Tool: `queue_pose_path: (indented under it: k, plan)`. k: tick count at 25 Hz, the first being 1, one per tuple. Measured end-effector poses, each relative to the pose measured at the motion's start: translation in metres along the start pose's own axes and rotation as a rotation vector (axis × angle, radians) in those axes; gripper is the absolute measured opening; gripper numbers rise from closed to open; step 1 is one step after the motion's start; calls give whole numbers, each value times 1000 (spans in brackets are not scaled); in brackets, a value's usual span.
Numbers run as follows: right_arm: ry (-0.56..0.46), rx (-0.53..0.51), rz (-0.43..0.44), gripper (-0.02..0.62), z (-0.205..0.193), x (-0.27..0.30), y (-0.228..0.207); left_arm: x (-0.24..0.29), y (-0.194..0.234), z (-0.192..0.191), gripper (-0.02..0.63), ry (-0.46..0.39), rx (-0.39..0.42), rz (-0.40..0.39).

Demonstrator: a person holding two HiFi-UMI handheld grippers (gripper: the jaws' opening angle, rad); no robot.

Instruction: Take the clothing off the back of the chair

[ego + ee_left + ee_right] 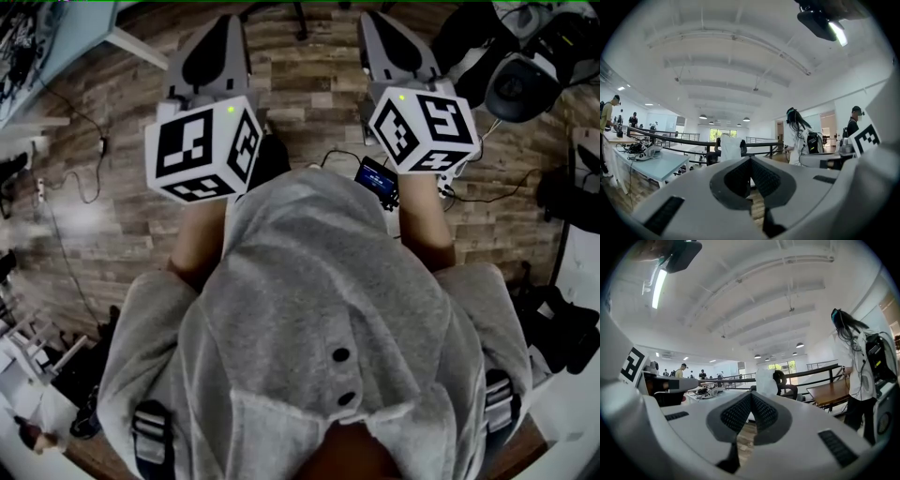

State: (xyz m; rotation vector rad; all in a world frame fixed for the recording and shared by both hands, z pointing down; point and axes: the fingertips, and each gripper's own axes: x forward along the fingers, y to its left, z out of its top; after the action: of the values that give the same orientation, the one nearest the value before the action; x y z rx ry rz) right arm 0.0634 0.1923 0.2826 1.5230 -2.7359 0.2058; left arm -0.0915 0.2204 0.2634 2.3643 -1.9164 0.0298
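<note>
Grippers level over the wood floor (309, 84) in the head view: left gripper (223, 33) and right gripper (384, 33) side by side.

Left gripper view: jaws pressed together, empty. The white clothing (730, 147) drapes the chair (742, 148) well ahead.

Right gripper view: jaws closed on nothing, with the clothing beyond their tips.

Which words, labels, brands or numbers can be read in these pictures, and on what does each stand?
None can be read.
White cube with black squares on the left gripper, and its twin on the right gripper: marker patterns, no letters.
Small dark device with a lit blue screen: too small to read.
</note>
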Motion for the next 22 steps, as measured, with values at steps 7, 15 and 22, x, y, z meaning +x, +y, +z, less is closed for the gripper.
queue_pose_path:
  k: [7, 15, 22]
  plan:
    - [17, -8, 13, 9, -3, 17, 7, 13, 2, 1, 11, -14, -8, -23]
    - [13, -36, 6, 9, 0, 41, 4, 43, 10, 1, 11, -2, 16, -24]
    - [30, -54, 3, 9, -2, 73, -11, 78, 22, -3, 11, 12, 0, -36]
